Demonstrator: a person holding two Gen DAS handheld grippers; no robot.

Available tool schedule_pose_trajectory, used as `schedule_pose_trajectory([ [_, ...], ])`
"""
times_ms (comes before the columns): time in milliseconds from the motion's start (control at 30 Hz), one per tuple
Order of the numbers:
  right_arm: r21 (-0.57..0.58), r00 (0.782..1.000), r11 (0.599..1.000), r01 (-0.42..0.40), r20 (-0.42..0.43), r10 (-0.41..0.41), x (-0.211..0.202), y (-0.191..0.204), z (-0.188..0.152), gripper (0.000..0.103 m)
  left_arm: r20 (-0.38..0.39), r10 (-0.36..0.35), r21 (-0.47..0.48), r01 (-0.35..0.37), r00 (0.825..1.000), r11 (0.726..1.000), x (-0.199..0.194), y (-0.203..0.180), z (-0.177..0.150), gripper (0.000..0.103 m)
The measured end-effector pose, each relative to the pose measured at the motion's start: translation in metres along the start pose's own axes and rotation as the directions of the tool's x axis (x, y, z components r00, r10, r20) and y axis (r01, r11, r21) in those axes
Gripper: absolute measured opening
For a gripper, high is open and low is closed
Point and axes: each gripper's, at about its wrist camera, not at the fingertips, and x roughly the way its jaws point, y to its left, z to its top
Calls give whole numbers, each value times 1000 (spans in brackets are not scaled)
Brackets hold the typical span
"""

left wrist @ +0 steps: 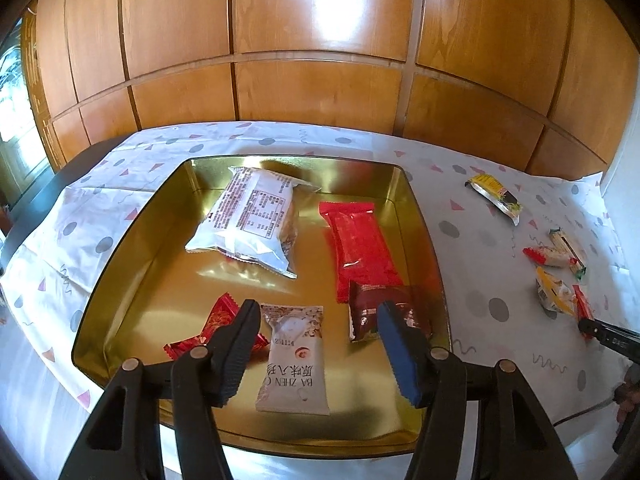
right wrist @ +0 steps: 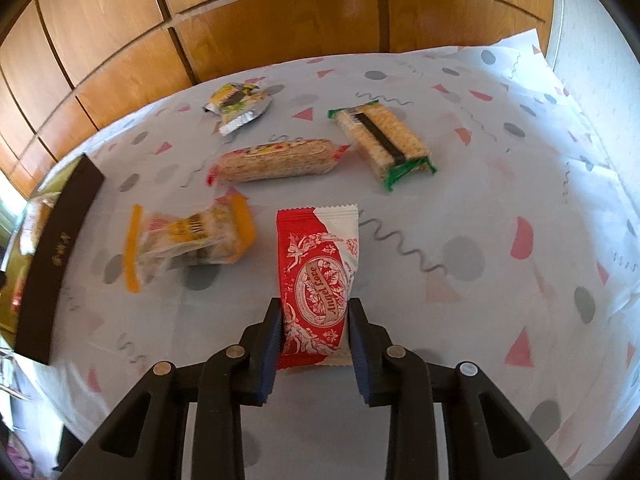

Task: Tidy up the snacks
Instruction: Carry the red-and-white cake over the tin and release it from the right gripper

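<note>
Patterned cloth (right wrist: 500,208) covers the work surface, with wood panelling (right wrist: 280,20) behind it.

Nearest in the right wrist view, the right gripper (right wrist: 314,344) stands with its jaws narrowed onto the near end of a red-and-white wafer packet (right wrist: 316,276). Both pads lie against the packet's side edges; whether they grip firmly or only touch cannot be confirmed. The packet's long axis runs straight away from the gripper, in line with the fingers, so the jaws cross its short width. It lies on the cloth, outside the tin.

Beyond it lie four loose snacks: an orange-ended packet (right wrist: 188,244) to the left, a red-ended rice bar (right wrist: 276,160), a green-ended bar (right wrist: 380,140) and, farthest, a yellow packet (right wrist: 236,104).

In the left wrist view, the left gripper (left wrist: 316,344) hovers with its jaws wide and empty over the near end of the gold tin (left wrist: 132,240). A white packet (left wrist: 294,360) lies between the fingers on the tin floor, untouched. Further in are a small red packet (left wrist: 216,320), a brown packet (left wrist: 372,312), a long red packet (left wrist: 360,248) and a large silver pouch (left wrist: 252,220).

Judgement: the right hand is nearer the wafer; the tin lies to its left.
</note>
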Motion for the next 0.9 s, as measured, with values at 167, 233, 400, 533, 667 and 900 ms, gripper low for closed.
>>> schedule_pose_trajectory([
  [167, -19, 998, 998, -55, 25, 55, -18, 22, 0, 31, 1, 4, -15, -4, 1000, 1000, 0, 5, 0, 62],
  [233, -47, 995, 995, -90, 35, 92, -26, 35, 3, 31, 1, 4, -19, -4, 1000, 1000, 0, 7, 0, 63],
  [400, -149, 978, 968, -202, 30, 208, -39, 81, 9, 31, -1, 10, -31, -10, 1000, 999, 2, 11, -1, 62],
  [533, -248, 948, 918, -309, 2, 319, -48, 131, 15, 31, 13, 30, -60, -29, 999, 998, 0, 22, 1, 62],
  [667, -359, 905, 839, -409, -39, 424, -56, 194, 18, 31, 23, 73, -110, -70, 997, 991, -2, 42, 5, 63],
  [900, -463, 855, 729, -504, -149, 497, -40, 290, 7, 32, 22, 129, -175, -123, 991, 977, -5, 73, 4, 62],
])
